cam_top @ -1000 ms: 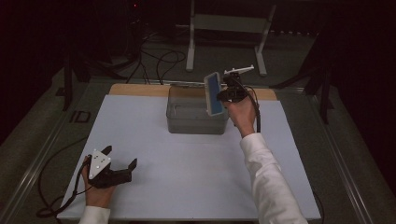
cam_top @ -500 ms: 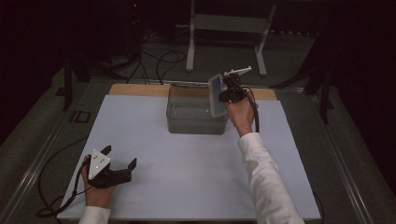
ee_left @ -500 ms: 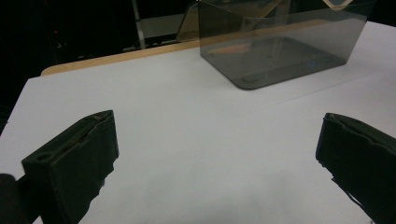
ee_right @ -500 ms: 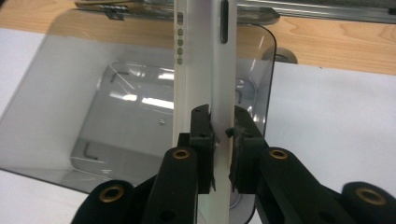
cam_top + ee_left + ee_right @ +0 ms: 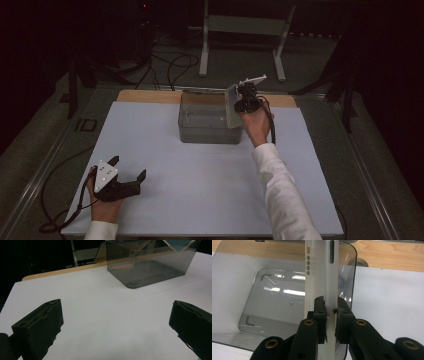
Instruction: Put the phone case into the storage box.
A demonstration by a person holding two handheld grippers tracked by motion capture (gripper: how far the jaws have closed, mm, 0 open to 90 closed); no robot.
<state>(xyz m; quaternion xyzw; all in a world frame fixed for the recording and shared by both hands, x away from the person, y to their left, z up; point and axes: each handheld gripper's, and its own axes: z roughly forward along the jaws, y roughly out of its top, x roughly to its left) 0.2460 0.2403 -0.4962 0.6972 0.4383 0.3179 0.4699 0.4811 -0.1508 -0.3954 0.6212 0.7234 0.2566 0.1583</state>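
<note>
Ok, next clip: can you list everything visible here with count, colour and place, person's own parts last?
Bin: one, clear smoky grey, far middle of the table, nothing inside.
Flat device: one, white, phone-like, held edge-up over the bin's right end.
Table cover: one, white.
Wooden board: one, tan, along the far edge.
Stand: one, pale, on the floor behind.
Floor cables: several, black.
Right gripper: black, shut on the device.
Left gripper: black, open, near left corner.

Past your worktop [image 5: 150,130] — white sheet over a wooden edge — stands a metal stand [image 5: 243,30] (cables [image 5: 170,65] trail across the dark floor).
</note>
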